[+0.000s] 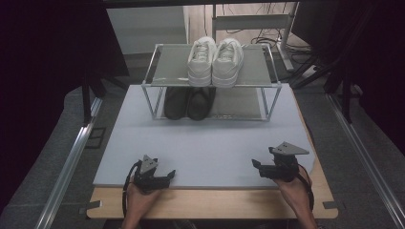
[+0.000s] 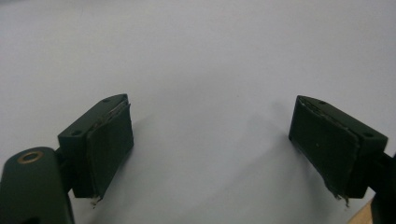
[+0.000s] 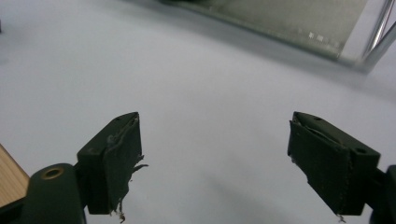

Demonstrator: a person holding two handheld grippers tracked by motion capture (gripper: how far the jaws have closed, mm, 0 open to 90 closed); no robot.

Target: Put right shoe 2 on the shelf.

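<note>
While the dark pair of shoes (image 1: 187, 102) sits on the lower tier of the two-tier metal-framed shoe rack (image 1: 211, 71), the upper shelf hides its rear half and shadow swallows its detail; colour reads black or dark brown, cannot tell which. White lace-up sneakers (image 1: 215, 61) stand side by side on the top tier, toes toward 6 o'clock, soles thick, laces visible. Rack stands at 12 o'clock on the pale grey mat (image 1: 210, 143) covering the wooden tabletop (image 1: 210, 202). Surroundings beyond the tabletop are dark and hard to read.

Left claw (image 1: 168, 175) rests at 7 o'clock on the mat's near edge, released, jaws spread wide with bare mat between them; pads (image 2: 109, 140) look worn and frayed at the lower corners. Right claw (image 1: 258, 168) at 5 o'clock, likewise released, nothing between its jaws. In the right gripper view the rack's lower shelf corner is cut off at the top edge. Both claws lie well apart from the rack.
</note>
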